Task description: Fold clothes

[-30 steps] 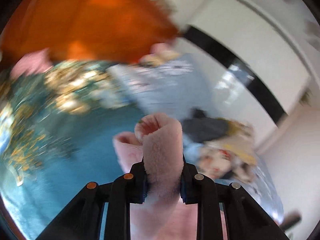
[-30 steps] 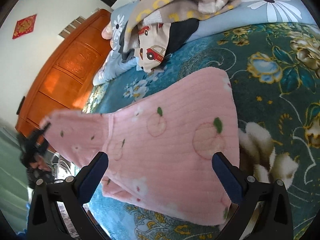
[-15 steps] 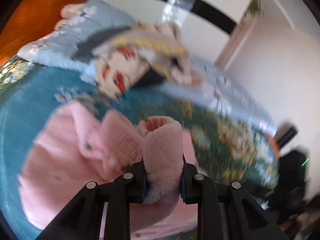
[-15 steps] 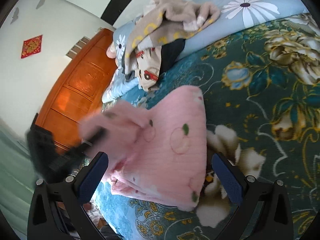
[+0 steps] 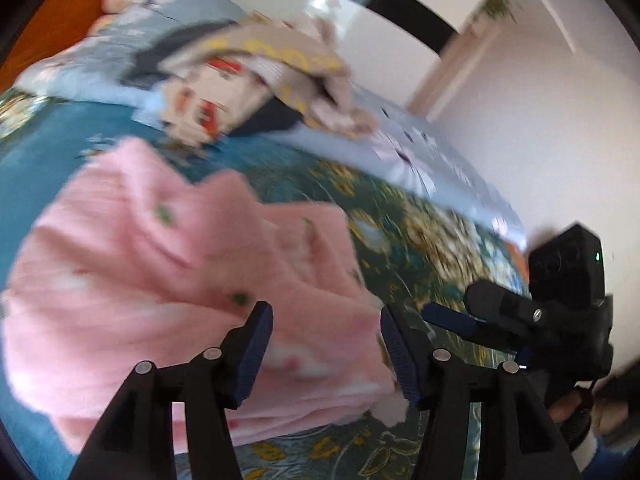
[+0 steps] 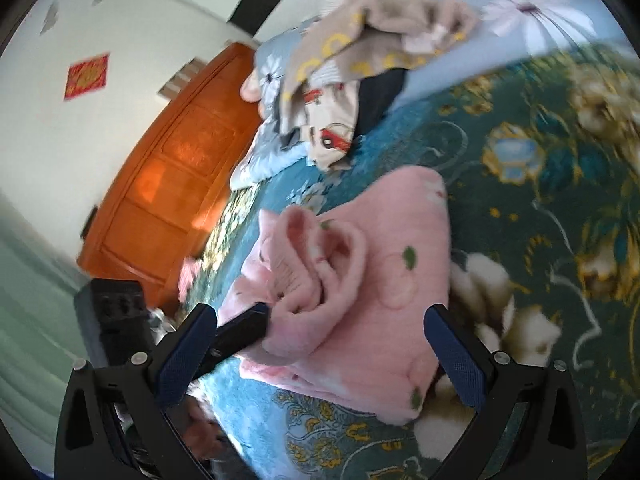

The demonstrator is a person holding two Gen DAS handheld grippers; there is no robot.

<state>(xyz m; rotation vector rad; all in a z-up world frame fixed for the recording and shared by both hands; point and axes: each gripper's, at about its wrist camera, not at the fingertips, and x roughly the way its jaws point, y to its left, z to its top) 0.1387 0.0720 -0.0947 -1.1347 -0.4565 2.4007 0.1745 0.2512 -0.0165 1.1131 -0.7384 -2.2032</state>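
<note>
Right wrist view alone shows me the orange headboard (image 6: 160,184); my left gripper (image 5: 326,344) is opening, nothing pinched; my right gripper (image 6: 320,356) gapes empty; the pink garment (image 6: 360,280) lies bunched on the floral bedspread (image 6: 560,208), its length running toward the clothes pile (image 6: 360,60).

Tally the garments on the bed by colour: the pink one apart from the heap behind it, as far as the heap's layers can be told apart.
Pink garment: 1
Beige with yellow print: 1
Cream with red cars: 1
Dark garment: 1
Total: 4
</note>
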